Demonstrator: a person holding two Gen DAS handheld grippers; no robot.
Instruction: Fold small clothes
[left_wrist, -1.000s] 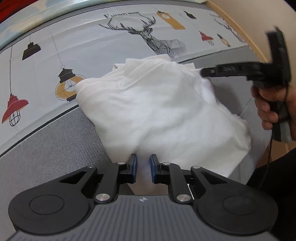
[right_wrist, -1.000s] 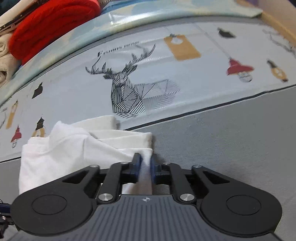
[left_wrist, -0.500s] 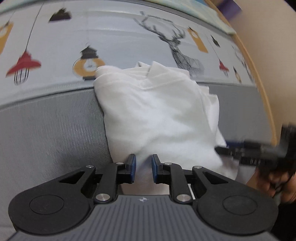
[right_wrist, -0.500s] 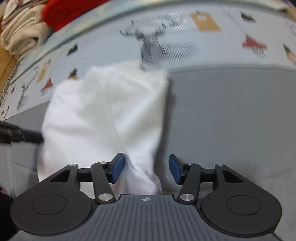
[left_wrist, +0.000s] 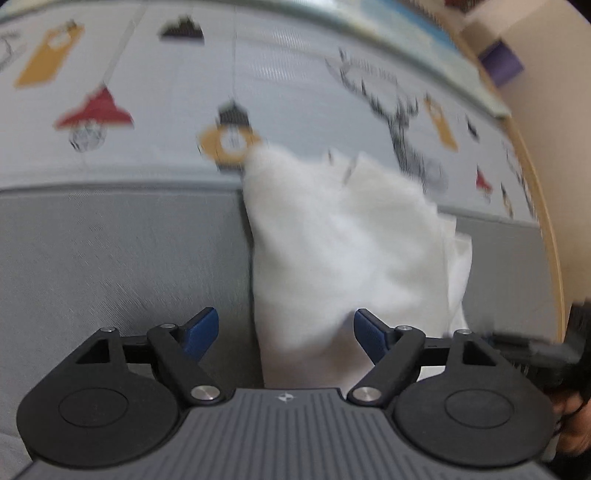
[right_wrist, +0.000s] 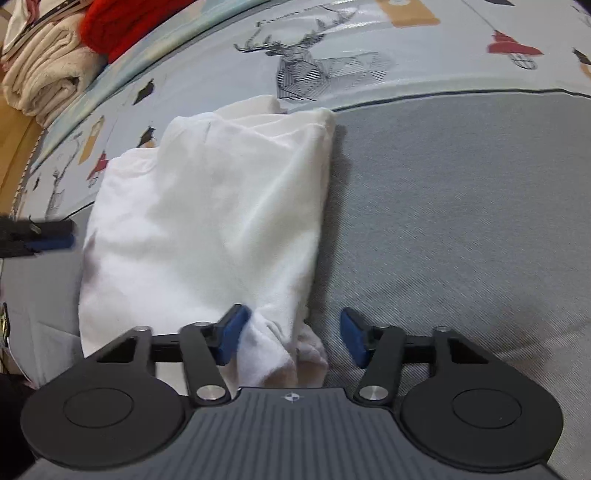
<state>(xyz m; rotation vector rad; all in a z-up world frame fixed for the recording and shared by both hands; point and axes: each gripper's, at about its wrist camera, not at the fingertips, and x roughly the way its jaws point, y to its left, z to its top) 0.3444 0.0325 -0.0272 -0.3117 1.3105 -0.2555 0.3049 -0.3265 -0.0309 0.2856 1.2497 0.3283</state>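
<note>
A white garment (left_wrist: 343, 236) lies folded into a long bundle on the grey and printed bed cover (left_wrist: 110, 243); it also shows in the right wrist view (right_wrist: 207, 221). My left gripper (left_wrist: 284, 332) is open, its jaws spread around the bundle's near end without pinching it. My right gripper (right_wrist: 290, 332) is open too, with the bundle's near corner lying loose between its jaws. The right gripper shows at the right edge of the left wrist view (left_wrist: 532, 347). The left gripper's fingertip (right_wrist: 48, 236) shows at the left edge of the right wrist view.
The cover (right_wrist: 461, 221) carries a stag print (right_wrist: 317, 66) and lamp prints (left_wrist: 96, 118). Folded cream towels (right_wrist: 44, 70) and a red cloth (right_wrist: 125, 22) lie at the far left. A wooden bed edge (left_wrist: 546, 221) runs along the right.
Both grippers have opened and let go of the white garment, the right one first, the left one in the last half second. The garment now rests folded on the cover.
</note>
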